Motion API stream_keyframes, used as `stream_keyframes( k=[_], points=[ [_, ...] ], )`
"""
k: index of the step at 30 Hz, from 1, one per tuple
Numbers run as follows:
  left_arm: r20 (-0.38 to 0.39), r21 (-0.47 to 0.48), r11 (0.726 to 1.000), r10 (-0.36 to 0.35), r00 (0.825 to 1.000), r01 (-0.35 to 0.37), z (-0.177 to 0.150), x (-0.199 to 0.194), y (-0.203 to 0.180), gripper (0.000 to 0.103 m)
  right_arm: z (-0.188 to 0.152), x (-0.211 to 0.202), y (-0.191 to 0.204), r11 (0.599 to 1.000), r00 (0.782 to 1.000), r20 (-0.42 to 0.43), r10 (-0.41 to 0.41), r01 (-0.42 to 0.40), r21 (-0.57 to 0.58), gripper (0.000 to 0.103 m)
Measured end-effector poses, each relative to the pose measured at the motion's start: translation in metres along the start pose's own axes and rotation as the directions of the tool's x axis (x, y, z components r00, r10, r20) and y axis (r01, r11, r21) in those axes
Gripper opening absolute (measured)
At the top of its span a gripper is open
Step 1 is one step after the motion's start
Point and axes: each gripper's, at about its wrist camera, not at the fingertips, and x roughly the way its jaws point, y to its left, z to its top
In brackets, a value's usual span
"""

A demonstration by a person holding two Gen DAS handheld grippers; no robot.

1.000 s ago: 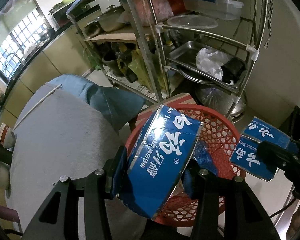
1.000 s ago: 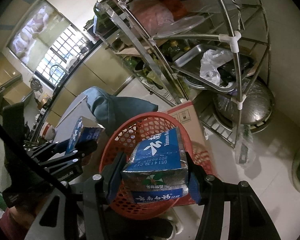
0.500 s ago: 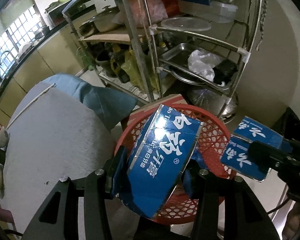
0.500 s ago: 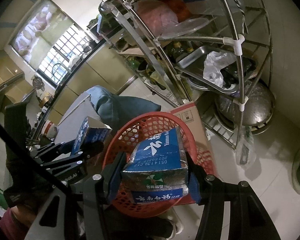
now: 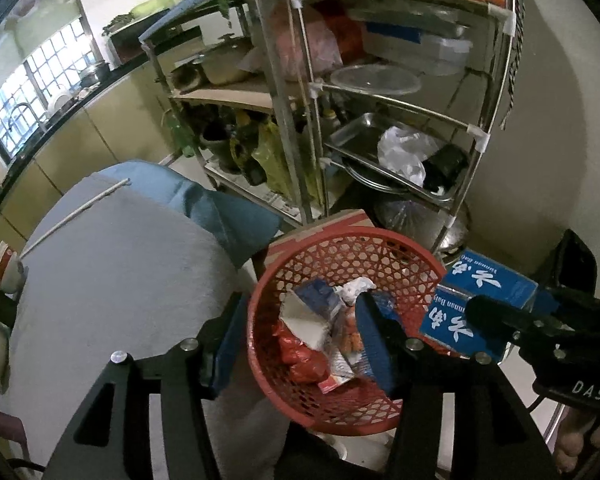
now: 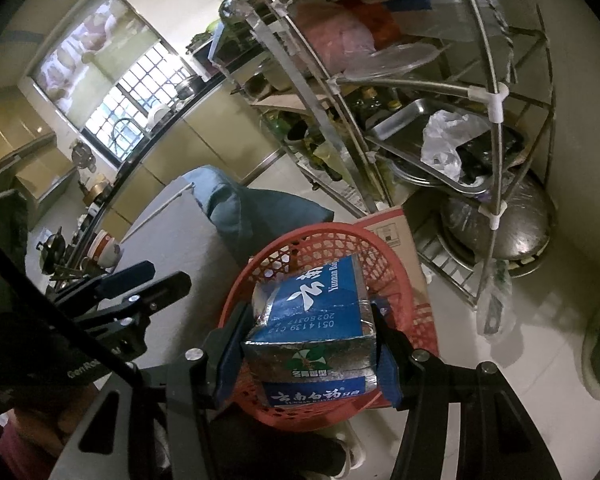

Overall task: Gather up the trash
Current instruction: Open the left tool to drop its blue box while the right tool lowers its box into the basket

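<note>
My right gripper is clamped on a blue carton, one blue pad pressed against each side wall, and that carton hangs directly above the red basket, inside its rim toward the near side. This is the relation the next move turns on: the basket's open mouth lies straight below the fingers, so in my judgement parting the jaws should be enough to drop the carton in. Its long axis runs away from me along the line of the fingers, with the silver foil end turned toward the camera. My left gripper holds nothing; its jaws have just been opening and nothing sits between them. It stands over the near left rim of the basket, one pad outside the wall and one above the contents. The right hand is therefore the only one carrying trash. The carton is printed card, glossy blue with white characters, its foil end creased and slightly crushed, so I expect it to fall flat rather than roll. The basket is round, of open-lattice red plastic, and standing on the floor beside a cardboard box. It already holds another blue carton lying on its side, a crumpled white paper and red wrappers. Behind it stands a steel wire rack loaded with trays and bags; to the left hangs a table covered in grey cloth.
</note>
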Motion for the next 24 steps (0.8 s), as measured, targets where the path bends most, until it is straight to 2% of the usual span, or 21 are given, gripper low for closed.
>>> stream_keyframes(
  k=[12, 15, 24],
  points=[
    [0.022, -0.063, 0.996, 0.071, 0.997, -0.07, -0.012, -0.014, 0.029, 0.058, -0.006, 0.015, 0.033, 0.998, 0.999, -0.029, 0.016, -0.018, -0.066, 0.06],
    [0.036, -0.083, 0.992, 0.098, 0.994, -0.095, -0.016, -0.019, 0.039, 0.068, -0.007, 0.02, 0.042, 0.996, 0.999, -0.034, 0.011, -0.014, -0.084, 0.06],
    [0.076, -0.129, 0.98, 0.162, 0.984, -0.152, -0.033, -0.042, 0.064, 0.069, -0.001, 0.031, 0.061, 0.991, 1.0, -0.016, -0.005, 0.003, -0.13, 0.062]
  ],
)
